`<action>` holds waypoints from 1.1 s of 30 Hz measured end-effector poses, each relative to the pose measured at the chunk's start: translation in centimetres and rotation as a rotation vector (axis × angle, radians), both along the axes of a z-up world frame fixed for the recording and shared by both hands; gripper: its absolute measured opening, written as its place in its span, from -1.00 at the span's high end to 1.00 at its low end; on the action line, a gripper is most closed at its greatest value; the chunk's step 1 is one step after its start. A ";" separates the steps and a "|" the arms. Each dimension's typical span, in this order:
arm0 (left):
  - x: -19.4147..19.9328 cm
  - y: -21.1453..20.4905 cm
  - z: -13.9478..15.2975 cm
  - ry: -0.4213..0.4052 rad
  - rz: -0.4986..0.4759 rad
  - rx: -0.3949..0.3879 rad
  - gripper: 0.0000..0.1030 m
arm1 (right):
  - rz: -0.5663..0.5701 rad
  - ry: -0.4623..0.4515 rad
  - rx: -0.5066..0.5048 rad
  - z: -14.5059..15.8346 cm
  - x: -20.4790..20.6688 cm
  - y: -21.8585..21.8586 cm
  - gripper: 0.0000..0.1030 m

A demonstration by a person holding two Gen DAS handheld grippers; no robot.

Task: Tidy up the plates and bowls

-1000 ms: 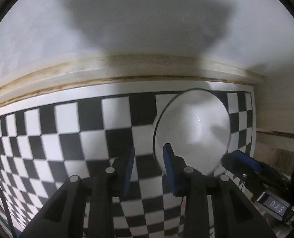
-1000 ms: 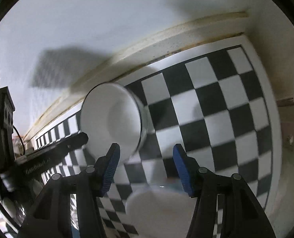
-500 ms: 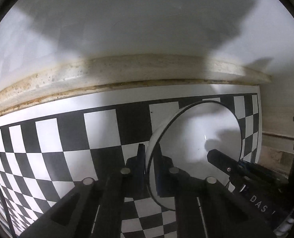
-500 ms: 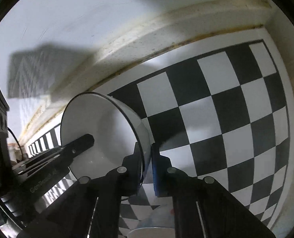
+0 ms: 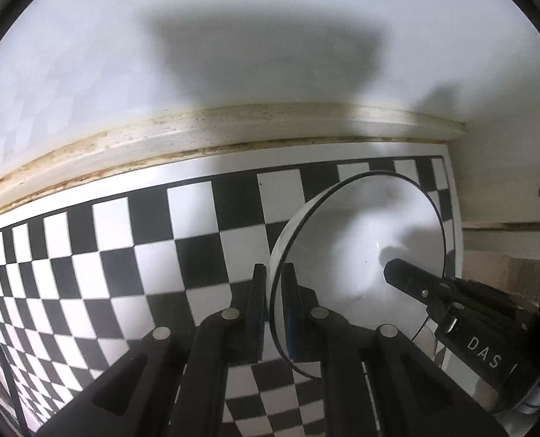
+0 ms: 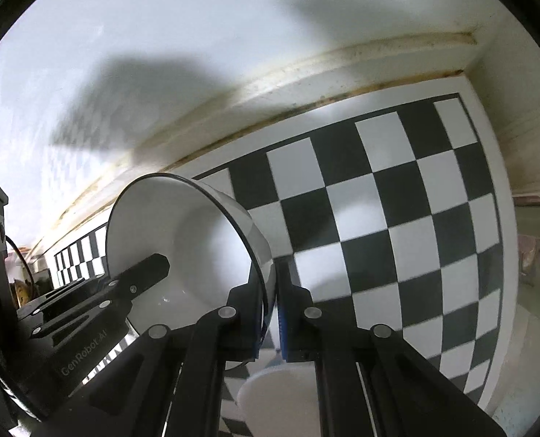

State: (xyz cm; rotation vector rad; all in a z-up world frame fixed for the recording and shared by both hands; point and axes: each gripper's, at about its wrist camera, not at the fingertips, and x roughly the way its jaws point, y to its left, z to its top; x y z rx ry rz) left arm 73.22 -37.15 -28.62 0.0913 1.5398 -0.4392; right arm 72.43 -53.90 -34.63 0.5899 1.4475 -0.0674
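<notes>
Above glossy checkered mat (image 5: 124, 255) — round white bowl (image 5: 353, 255), thin dark rim.

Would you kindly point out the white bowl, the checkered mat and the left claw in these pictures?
white bowl (image 5: 346, 255): left wrist view, on its inner wall.
checkered mat (image 6: 397, 196): right wrist view, on a bare square.
left claw (image 5: 272, 291): left wrist view, midway between its fingertips at the bowl's rim.
</notes>
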 end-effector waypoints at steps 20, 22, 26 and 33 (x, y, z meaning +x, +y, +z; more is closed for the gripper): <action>-11.1 4.0 9.9 -0.133 -0.093 -0.056 0.87 | 0.013 -0.121 -0.008 9.3 -13.8 4.0 0.84; -12.6 4.7 10.0 -0.141 -0.109 -0.055 0.87 | 0.006 -0.129 -0.007 10.1 -15.8 3.8 0.84; -15.9 5.2 9.6 -0.144 -0.145 -0.038 0.87 | 0.001 -0.129 -0.019 9.9 -19.6 5.2 0.84; -20.9 7.2 6.8 -0.060 -0.187 -0.031 0.88 | -0.014 -0.086 0.004 8.6 -26.0 6.4 0.84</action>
